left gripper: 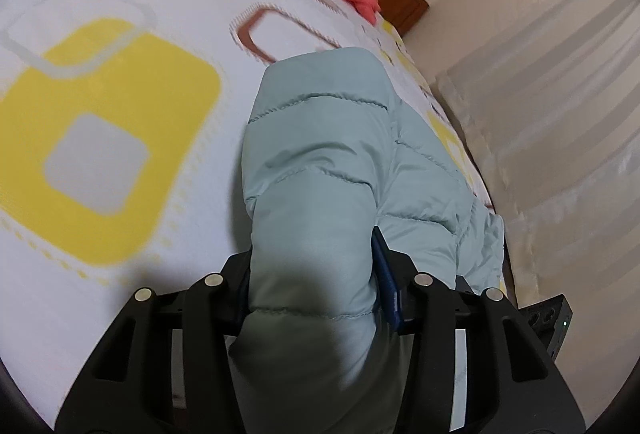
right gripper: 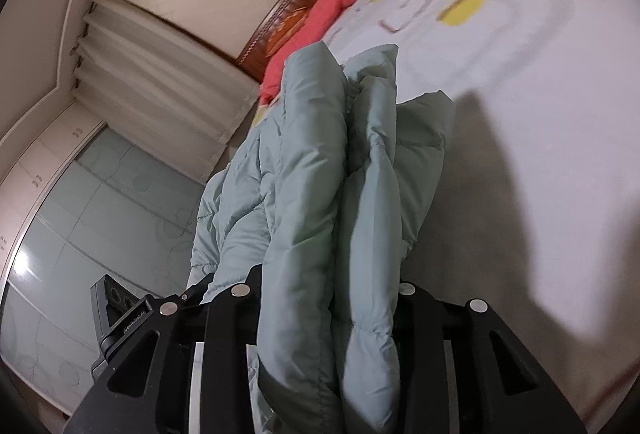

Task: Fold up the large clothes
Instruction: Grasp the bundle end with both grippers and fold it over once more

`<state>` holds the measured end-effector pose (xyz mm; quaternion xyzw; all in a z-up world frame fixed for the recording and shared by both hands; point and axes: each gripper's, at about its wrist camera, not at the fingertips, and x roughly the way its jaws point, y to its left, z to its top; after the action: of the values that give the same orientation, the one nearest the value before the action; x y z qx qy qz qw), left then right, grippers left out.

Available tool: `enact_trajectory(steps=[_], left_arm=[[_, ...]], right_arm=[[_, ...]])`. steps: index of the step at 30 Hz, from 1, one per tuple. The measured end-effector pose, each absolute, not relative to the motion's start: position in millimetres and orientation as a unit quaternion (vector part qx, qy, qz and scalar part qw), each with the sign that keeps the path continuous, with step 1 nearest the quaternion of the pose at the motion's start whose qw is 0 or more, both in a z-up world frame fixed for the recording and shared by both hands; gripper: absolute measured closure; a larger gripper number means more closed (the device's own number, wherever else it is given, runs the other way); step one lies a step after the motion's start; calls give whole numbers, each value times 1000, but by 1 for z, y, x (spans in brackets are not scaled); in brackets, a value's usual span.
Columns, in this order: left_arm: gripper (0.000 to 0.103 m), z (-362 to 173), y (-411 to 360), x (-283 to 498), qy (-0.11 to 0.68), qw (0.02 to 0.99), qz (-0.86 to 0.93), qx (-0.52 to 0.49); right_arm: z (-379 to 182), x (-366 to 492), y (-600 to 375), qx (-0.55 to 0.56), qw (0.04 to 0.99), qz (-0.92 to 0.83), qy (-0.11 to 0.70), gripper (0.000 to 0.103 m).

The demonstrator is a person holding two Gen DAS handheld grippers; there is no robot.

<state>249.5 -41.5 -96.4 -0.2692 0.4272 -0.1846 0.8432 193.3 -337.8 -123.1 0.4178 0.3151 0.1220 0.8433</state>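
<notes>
Bedroom, patterned bedspread (left gripper: 120, 153): left tool (left gripper: 316, 298) and right tool (right gripper: 328, 298) each clamp the mint puffer jacket (left gripper: 320, 153) at the bed's near right edge, looks mid-fold, next carry it across evenly.

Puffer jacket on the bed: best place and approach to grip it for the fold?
Grip the light blue puffer jacket at its bunched quilted edge, one jaw on each side of the padding, coming in from the near edge of the bed. Both the left gripper and right gripper already clamp thick folds this way. The padding is bulky, so a deep bite probably resists slipping better than a pinch.
</notes>
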Motion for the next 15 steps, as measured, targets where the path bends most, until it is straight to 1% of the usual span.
enact_trajectory(steps=[7,11,15], left_arm=[[56,-81,14,271,401,861,-148,-275],[56,-93,42,282,402,862,-123,-282],[55,-114,60,290,414,851,-114,-302]], right_arm=[[-117,251,-288,411,835,167,325,70],[-129,277,-264,405,827,180,344,70],[-145,285,-252,402,822,178,363,70]])
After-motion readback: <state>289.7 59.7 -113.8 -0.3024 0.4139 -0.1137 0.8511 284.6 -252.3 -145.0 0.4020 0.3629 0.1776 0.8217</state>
